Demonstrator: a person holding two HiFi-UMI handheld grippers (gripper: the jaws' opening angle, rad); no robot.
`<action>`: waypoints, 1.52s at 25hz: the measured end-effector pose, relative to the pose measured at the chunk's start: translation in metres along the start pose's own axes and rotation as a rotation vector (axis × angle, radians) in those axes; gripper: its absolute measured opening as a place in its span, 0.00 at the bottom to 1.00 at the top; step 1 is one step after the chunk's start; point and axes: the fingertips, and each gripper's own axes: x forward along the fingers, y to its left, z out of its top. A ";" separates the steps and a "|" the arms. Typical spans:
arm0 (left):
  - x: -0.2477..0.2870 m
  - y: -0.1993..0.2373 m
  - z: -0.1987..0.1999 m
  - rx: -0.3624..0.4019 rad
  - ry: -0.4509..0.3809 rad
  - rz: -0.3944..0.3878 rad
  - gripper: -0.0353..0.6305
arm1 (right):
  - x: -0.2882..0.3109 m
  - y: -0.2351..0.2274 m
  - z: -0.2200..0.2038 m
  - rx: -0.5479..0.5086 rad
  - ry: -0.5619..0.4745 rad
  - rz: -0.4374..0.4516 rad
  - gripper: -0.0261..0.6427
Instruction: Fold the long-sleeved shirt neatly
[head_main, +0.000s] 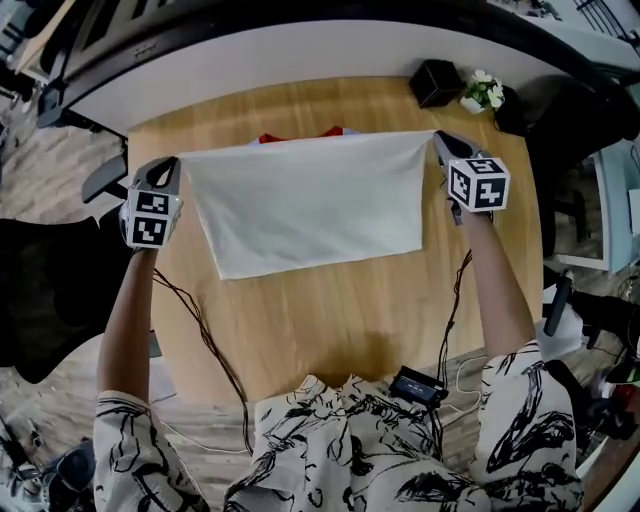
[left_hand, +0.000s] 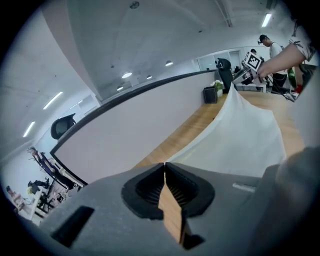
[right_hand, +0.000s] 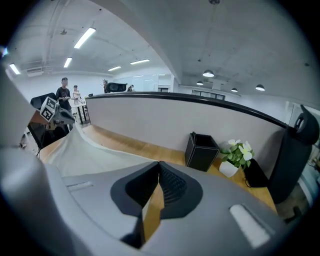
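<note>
Here the shirt (head_main: 305, 200) is spread as a wide white panel across the upper middle of the head view, its long axis running left to right over the table (head_main: 330, 320). The left gripper (head_main: 177, 162) pinches its upper left corner and the right gripper (head_main: 438, 138) its upper right, both with jaws closed on the cloth. The held edge is the far one; the free edge lies lower in frame, so the fold probably runs toward it, both hands equally placed
</note>
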 end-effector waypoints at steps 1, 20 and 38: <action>0.012 0.002 -0.003 0.005 0.008 -0.004 0.07 | 0.012 -0.001 -0.003 -0.006 0.013 -0.003 0.06; 0.116 -0.003 -0.059 0.056 0.167 -0.045 0.07 | 0.128 -0.015 -0.069 -0.084 0.225 -0.039 0.06; 0.091 0.047 -0.085 -0.342 0.131 0.055 0.19 | 0.121 -0.064 -0.063 0.301 0.168 -0.066 0.22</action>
